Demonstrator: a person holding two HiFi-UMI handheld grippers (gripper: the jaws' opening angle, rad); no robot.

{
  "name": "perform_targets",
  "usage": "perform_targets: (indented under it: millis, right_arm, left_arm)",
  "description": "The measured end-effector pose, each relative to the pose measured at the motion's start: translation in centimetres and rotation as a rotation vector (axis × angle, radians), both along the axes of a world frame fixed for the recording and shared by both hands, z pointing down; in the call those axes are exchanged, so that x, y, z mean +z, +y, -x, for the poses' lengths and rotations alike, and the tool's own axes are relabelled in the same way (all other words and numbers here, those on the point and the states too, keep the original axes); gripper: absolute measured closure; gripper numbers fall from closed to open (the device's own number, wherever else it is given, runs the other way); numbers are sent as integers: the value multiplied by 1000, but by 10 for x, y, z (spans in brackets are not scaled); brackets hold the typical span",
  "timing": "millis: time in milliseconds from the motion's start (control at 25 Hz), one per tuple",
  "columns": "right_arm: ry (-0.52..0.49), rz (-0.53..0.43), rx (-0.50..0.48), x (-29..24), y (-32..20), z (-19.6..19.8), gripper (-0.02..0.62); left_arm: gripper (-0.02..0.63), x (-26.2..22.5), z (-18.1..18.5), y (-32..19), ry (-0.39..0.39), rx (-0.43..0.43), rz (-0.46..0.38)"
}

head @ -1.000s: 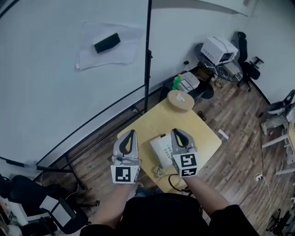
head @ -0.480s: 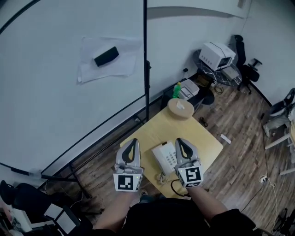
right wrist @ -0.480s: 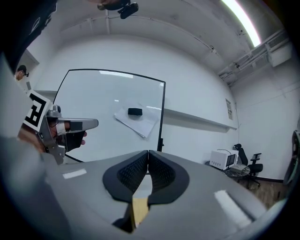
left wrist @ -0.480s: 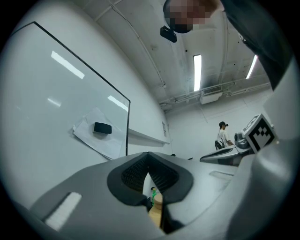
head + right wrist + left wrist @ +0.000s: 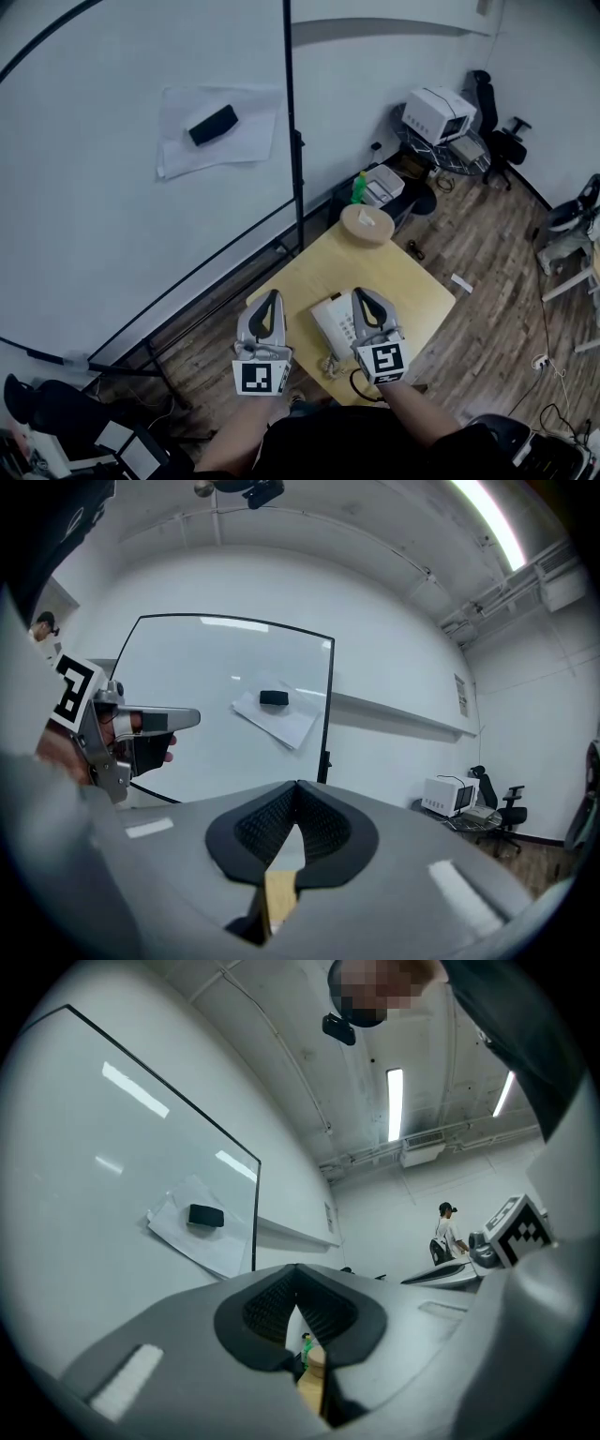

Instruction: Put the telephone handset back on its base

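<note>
A white telephone point(image 5: 330, 322) with a keypad lies on a small wooden table point(image 5: 403, 272). Its coiled cord point(image 5: 329, 365) hangs at the table's near edge. My right gripper point(image 5: 360, 294) is held over the phone's right side and hides that part, so the handset cannot be made out. It is shut with nothing between its jaws, which meet at the tip in the right gripper view point(image 5: 297, 792). My left gripper point(image 5: 272, 297) is left of the phone, over the table's left edge, also shut and empty point(image 5: 297, 1276).
A round wooden box point(image 5: 366, 225) sits at the table's far corner, with a green bottle point(image 5: 359, 187) beyond it. A whiteboard on a black stand point(image 5: 290, 141) rises behind the table. A black cable point(image 5: 360, 385) loops at the near edge.
The head view has drifted, so the table and phone sit a little lower in the picture. Both grippers keep their places on either side of the phone.
</note>
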State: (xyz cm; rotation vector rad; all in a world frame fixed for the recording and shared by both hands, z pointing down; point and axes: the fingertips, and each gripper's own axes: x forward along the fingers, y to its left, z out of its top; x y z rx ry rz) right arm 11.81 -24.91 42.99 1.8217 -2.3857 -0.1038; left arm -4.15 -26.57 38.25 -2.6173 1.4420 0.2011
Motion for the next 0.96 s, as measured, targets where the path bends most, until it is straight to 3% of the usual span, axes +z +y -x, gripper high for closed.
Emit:
perform_targets:
  millis: [440, 960]
  right_arm:
    - [-7, 0, -3, 3, 1, -1, 588]
    - [0, -2, -1, 3, 2, -5, 588]
  left_arm:
    - [606, 4, -1, 3, -16, 2, 10]
    - [606, 1, 2, 0, 13, -3, -41]
